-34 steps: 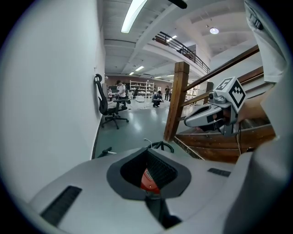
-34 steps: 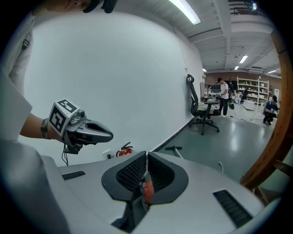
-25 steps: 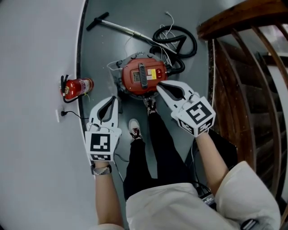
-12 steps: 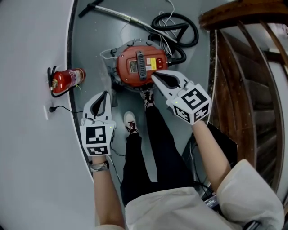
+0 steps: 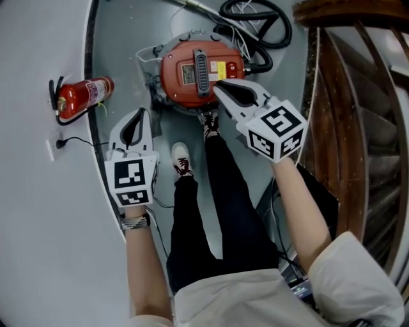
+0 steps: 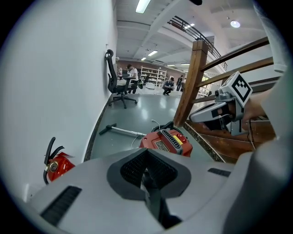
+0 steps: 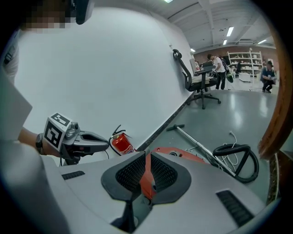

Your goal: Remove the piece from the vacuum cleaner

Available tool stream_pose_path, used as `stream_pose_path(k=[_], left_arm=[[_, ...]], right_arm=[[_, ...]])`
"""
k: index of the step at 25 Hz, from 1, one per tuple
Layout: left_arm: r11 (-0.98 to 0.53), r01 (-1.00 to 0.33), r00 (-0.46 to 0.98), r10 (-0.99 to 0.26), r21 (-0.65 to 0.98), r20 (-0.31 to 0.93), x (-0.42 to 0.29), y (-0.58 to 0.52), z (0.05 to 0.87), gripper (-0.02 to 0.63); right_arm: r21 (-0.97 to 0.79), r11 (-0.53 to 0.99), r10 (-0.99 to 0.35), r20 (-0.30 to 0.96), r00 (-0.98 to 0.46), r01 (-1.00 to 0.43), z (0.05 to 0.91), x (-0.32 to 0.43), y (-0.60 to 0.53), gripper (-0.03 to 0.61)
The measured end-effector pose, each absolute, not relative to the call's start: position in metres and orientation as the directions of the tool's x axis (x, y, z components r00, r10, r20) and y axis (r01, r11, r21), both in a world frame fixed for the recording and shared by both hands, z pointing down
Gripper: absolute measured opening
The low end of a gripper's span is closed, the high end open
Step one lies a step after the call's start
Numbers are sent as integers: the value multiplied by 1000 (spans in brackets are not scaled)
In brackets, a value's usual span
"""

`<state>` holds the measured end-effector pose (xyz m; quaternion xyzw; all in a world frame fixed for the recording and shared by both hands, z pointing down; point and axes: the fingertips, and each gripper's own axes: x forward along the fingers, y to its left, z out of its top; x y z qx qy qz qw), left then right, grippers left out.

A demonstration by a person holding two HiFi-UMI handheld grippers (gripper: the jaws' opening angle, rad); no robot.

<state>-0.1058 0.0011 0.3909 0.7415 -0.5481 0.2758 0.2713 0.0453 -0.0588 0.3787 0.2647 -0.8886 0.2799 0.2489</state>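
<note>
A red canister vacuum cleaner [image 5: 192,73] sits on the grey floor in front of the person's feet, with a black handle along its top. Its black hose [image 5: 257,19] coils behind it. My right gripper [image 5: 219,88] is shut and empty, its tips over the vacuum's near right side. My left gripper [image 5: 137,115] is also shut and empty, lower left of the vacuum and apart from it. In the left gripper view the vacuum [image 6: 167,141] lies ahead, beyond the shut left gripper [image 6: 147,170]. In the right gripper view the vacuum [image 7: 181,154] shows just behind the shut right gripper [image 7: 146,176].
A red fire extinguisher [image 5: 80,97] stands by the white wall [image 5: 38,211] at the left. A wooden stair railing [image 5: 358,128] runs along the right. The metal wand [image 6: 121,131] lies on the floor beyond the vacuum. The person's legs and shoes [image 5: 182,159] stand between the grippers.
The view has shifted forward, so the vacuum sits higher in the picture. My right gripper has moved from the vacuum's near edge to over its body. Both grippers stay shut.
</note>
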Motion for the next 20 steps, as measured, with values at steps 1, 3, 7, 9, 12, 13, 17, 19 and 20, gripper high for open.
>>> stream_pose_path(k=[1, 3, 7, 9, 12, 13, 17, 19, 20], left_arm=[[-248, -963, 248, -665, 105, 704, -105, 0, 396, 2], [-239, -964, 252, -666, 118, 702, -104, 0, 406, 13], [-249, -960, 266, -647, 131, 715, -100, 1, 426, 34], [-256, -958, 269, -638, 132, 721, -100, 2, 435, 40], [-262, -956, 271, -622, 130, 735, -102, 2, 447, 46], [-268, -954, 275, -614, 132, 740, -102, 2, 451, 46], [-282, -949, 286, -596, 138, 750, -102, 1, 464, 46], [-277, -951, 281, -594, 136, 753, -103, 0, 470, 46], [-274, -952, 279, -593, 136, 755, -103, -1, 473, 49]], right_arm=[[-377, 698, -324, 591, -738, -609, 384, 45, -60, 34], [-397, 690, -312, 592, -743, -605, 396, 44, -61, 38], [-418, 682, -293, 597, -747, -601, 416, 41, -64, 97], [-418, 674, -296, 602, -742, -609, 425, 40, -66, 104], [-434, 638, -316, 606, -730, -636, 440, 44, -71, 126], [-450, 616, -322, 605, -728, -646, 446, 45, -73, 135], [-518, 544, -318, 601, -734, -660, 467, 47, -75, 153], [-518, 546, -304, 609, -732, -658, 475, 47, -73, 155], [-516, 550, -298, 614, -731, -657, 479, 47, -72, 156]])
